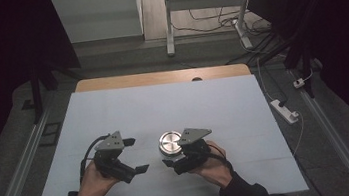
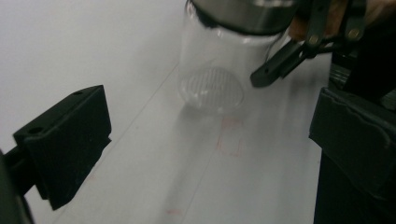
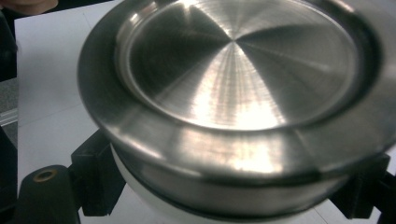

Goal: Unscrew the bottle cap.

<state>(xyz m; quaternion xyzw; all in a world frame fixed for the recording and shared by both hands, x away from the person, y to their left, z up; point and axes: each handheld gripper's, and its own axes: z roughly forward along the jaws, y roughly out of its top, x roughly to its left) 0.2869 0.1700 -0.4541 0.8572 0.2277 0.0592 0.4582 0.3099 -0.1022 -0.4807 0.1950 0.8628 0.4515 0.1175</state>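
Jar: a clear jar (image 1: 170, 148) with a brushed metal lid (image 3: 243, 70) stands on the white table cover (image 1: 163, 104), just below centre of the high view.
Right gripper: the right gripper (image 1: 179, 164) sits against the jar's near side; its view puts one jaw on each side of the body under the lid. Whether they press the wall, I cannot tell.
Left gripper: the left gripper (image 1: 137, 155), left of the jar, jaws wide, holding nothing.
Handling: looks rigid and smooth, probably slippery; glass or plastic I can't say.
Hold: I'd grip the body under the lid's rim.
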